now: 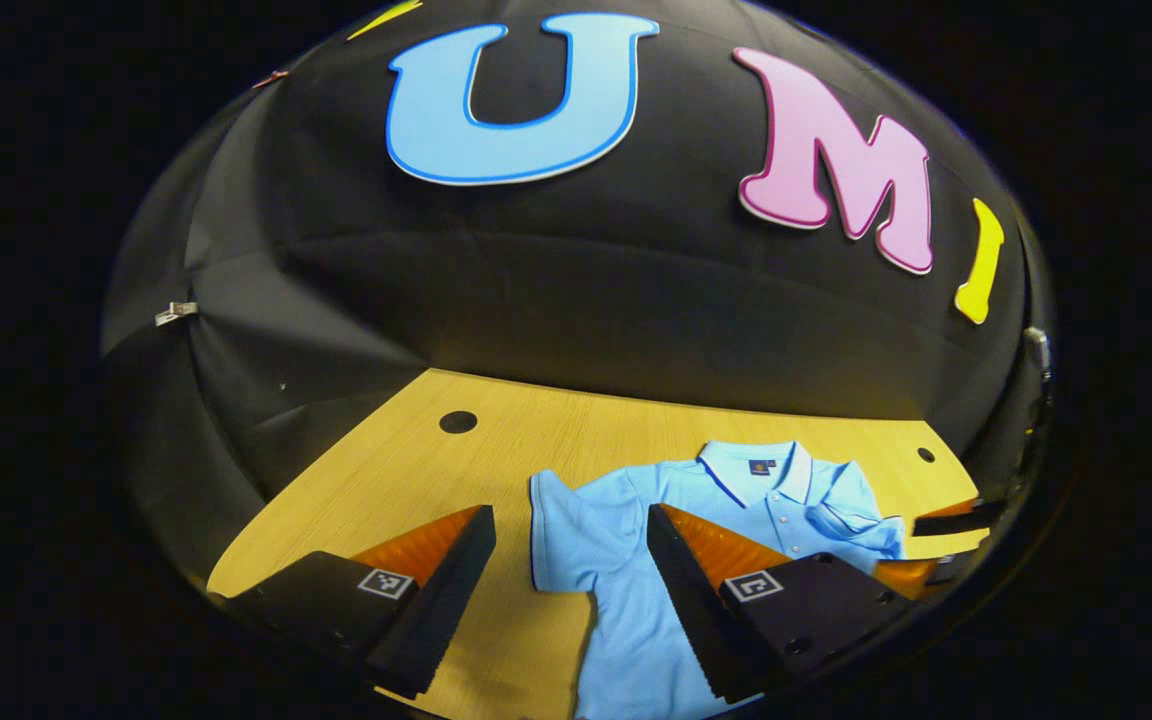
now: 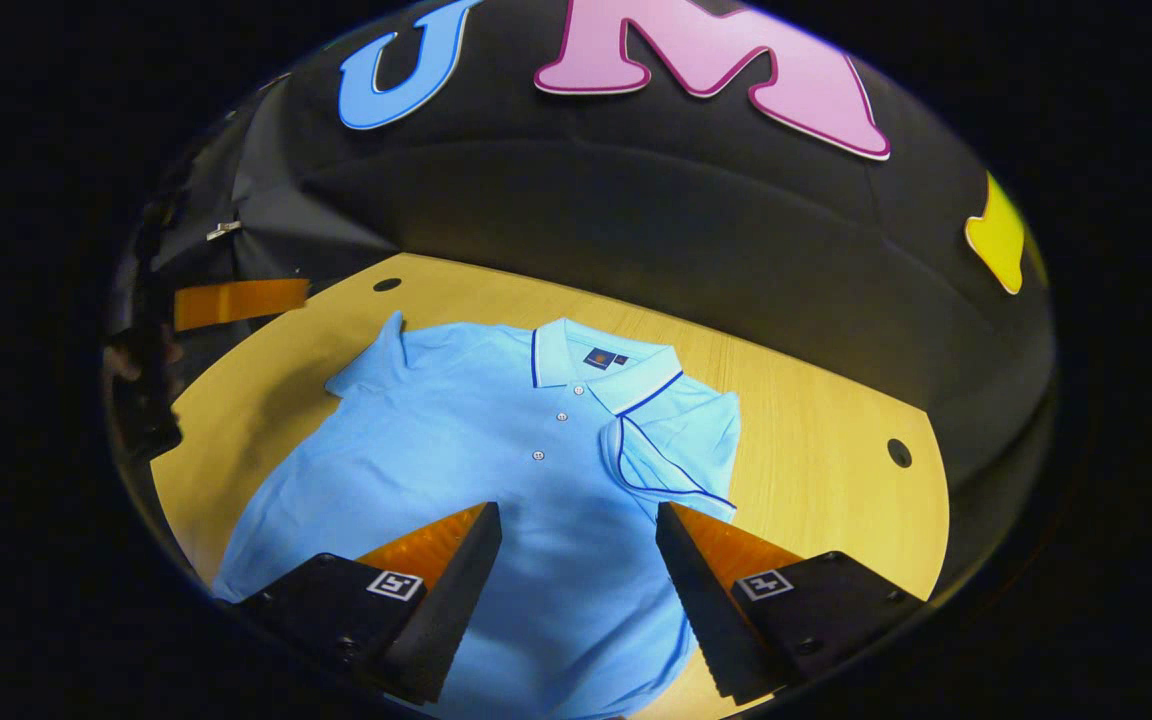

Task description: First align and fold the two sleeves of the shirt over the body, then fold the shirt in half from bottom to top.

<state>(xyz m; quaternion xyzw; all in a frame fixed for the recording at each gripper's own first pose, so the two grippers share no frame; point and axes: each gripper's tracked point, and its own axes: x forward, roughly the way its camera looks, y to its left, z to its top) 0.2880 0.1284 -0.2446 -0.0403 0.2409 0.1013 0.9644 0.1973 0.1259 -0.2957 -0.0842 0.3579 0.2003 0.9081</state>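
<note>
- Light-blue polo shirt [image 2: 496, 470] lies face up and flat on the wooden table [image 2: 816, 400], collar toward the booth wall, hem toward the grippers; its long axis runs from near edge to far edge
- Shirt's right-hand sleeve [image 2: 671, 450], as seen in the right gripper view, is already folded in over the chest, its piped cuff resting on the body
- Opposite sleeve [image 2: 371, 365] lies spread outward on the table, not yet folded; judged the next part to be handled
- Left gripper [image 1: 571, 560] hovers with jaws spread wide and nothing between them; in the left gripper view the unfolded sleeve [image 1: 561, 530] lies just ahead, between the fingers and slightly right of centre, so this gripper appears the nearer one
- Right gripper [image 2: 576, 560] hangs above the lower body of the shirt, jaws likewise parted and empty
- Far right in the left gripper view, the other gripper's fingers [image 1: 951, 522] show beside the folded sleeve
- Containers: none in the scene; two round holes [image 2: 899, 452] pierce the tabletop
- Bottom-to-top fold remains undone, hem flat
</note>
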